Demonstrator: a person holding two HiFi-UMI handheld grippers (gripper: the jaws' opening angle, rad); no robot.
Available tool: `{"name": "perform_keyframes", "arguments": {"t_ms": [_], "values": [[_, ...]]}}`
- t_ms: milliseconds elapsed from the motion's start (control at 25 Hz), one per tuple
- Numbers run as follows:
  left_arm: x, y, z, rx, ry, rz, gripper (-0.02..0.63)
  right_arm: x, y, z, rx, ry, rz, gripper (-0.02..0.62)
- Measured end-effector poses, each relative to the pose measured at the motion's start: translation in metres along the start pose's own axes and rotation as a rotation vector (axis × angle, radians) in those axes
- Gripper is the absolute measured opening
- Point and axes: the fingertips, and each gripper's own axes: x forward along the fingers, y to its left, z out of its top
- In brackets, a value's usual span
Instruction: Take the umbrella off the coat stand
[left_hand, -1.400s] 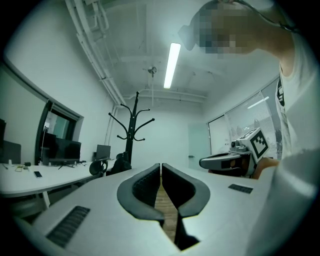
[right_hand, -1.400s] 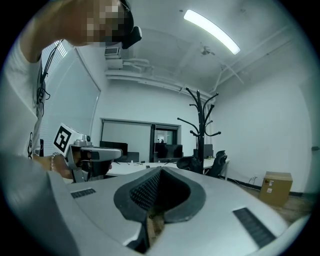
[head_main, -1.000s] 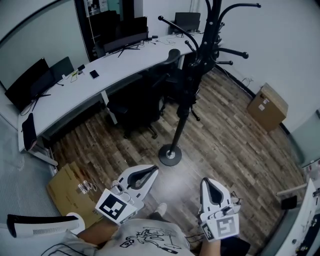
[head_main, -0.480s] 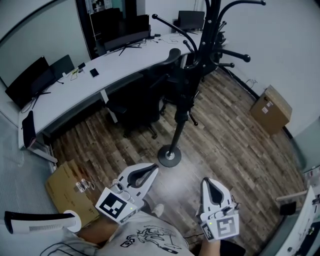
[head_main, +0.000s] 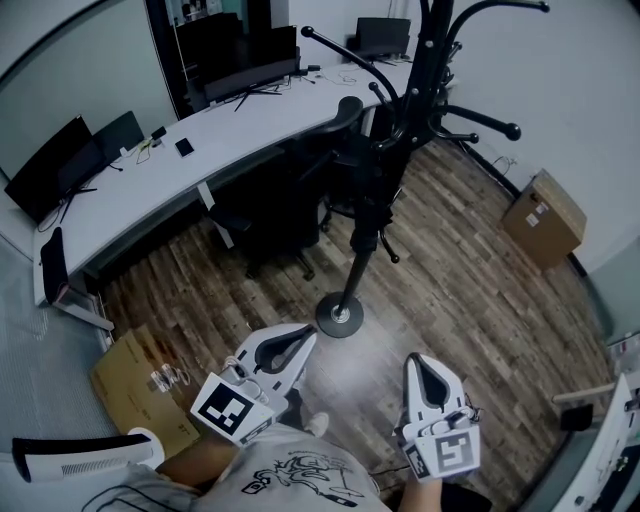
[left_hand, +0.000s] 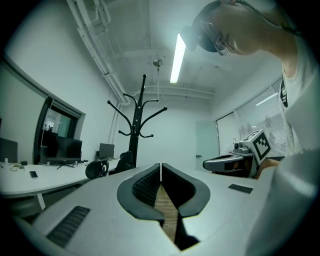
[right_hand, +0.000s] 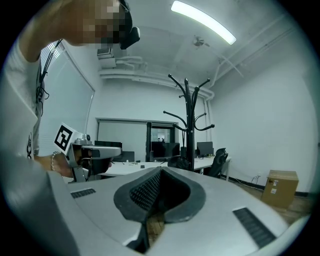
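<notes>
Coat stand (head_main: 352, 275) rises beyond left hand-held gripper (head_main: 306, 337) and right hand-held gripper (head_main: 420, 363).

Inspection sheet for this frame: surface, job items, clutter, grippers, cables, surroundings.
Surface: wood floor.
Job's things: coat stand upright; dark bundle hangs against its pole, likely the umbrella, not certain.
Clutter: box by the wall; flat cardboard on the floor at left.
Grippers: left gripper and right gripper both shut, empty, short of the stand.
Cables: leads on the desk.
Surroundings: monitors, chairs.
</notes>
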Motion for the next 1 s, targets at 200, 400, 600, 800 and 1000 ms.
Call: {"name": "perform_keyframes", "arguments": {"t_ms": [200,400,600,800,1000], "values": [[0.021,0.035,0.006,-0.001,-0.002,-0.010,0.029,0.038,-0.010,0.007,-0.005,0.002,-0.011,0.009],[0.044,0.073,0.010,-0.009,-0.005,-0.024,0.029,0.079,-0.019,0.015,-0.015,0.001,-0.024,0.009],[0.067,0.112,0.017,-0.012,-0.009,-0.048,0.030,0.121,-0.028,0.025,-0.020,0.001,-0.044,0.009],[0.088,0.148,0.020,-0.015,-0.007,-0.080,0.029,0.159,-0.034,0.032,-0.027,0.008,-0.070,0.009],[0.103,0.176,0.021,-0.023,-0.001,-0.115,0.029,0.190,-0.039,0.034,-0.034,0.018,-0.102,0.012]]}}
